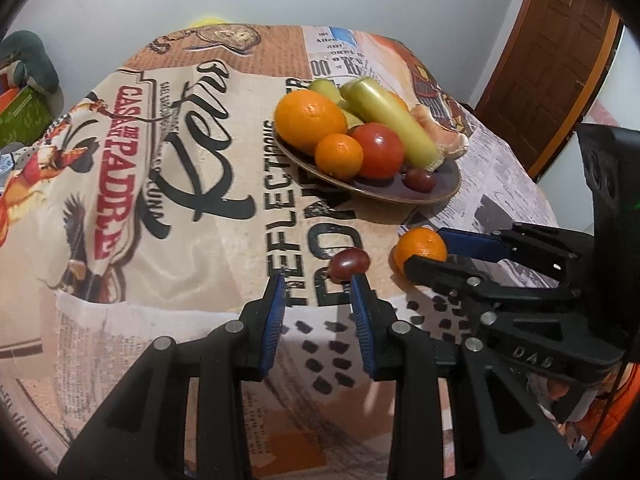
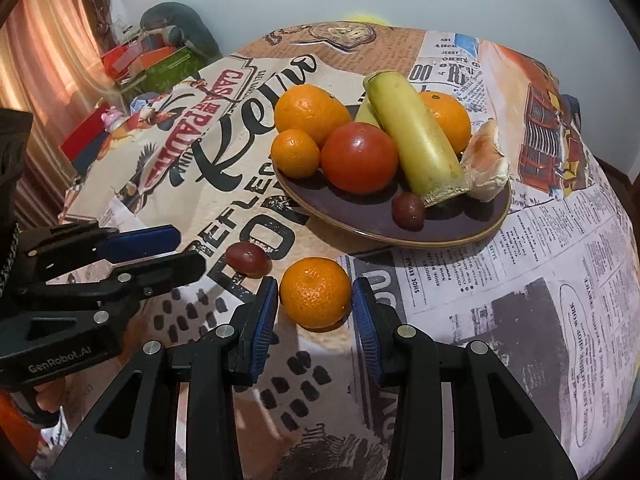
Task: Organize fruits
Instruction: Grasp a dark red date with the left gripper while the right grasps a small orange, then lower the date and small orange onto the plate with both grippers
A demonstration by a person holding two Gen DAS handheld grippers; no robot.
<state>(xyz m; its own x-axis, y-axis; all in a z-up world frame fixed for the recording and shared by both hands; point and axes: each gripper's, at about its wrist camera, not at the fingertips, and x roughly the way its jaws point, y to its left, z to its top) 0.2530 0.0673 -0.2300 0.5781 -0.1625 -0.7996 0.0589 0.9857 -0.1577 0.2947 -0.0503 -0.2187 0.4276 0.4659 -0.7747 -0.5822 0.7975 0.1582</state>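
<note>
Mandarin (image 2: 315,293) between right gripper (image 2: 314,300) fingers (image 2: 262,316) (untouched).

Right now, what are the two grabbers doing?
Left gripper: open, grape just ahead.
Right gripper: open around the orange, not squeezing.

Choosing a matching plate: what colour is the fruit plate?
Dark purple-brown with a thin gold rim; the plate shows best in the right wrist view.

The printed tablecloth (image 1: 192,184) reads "CASA DE PADRE" in red at the left of the frame, black script "Kelis" beside it, and "REFLECTIONS" at centre. The left gripper (image 2: 168,248), at the lower left of the right wrist view, is marked "GenRobot.AI".
</note>
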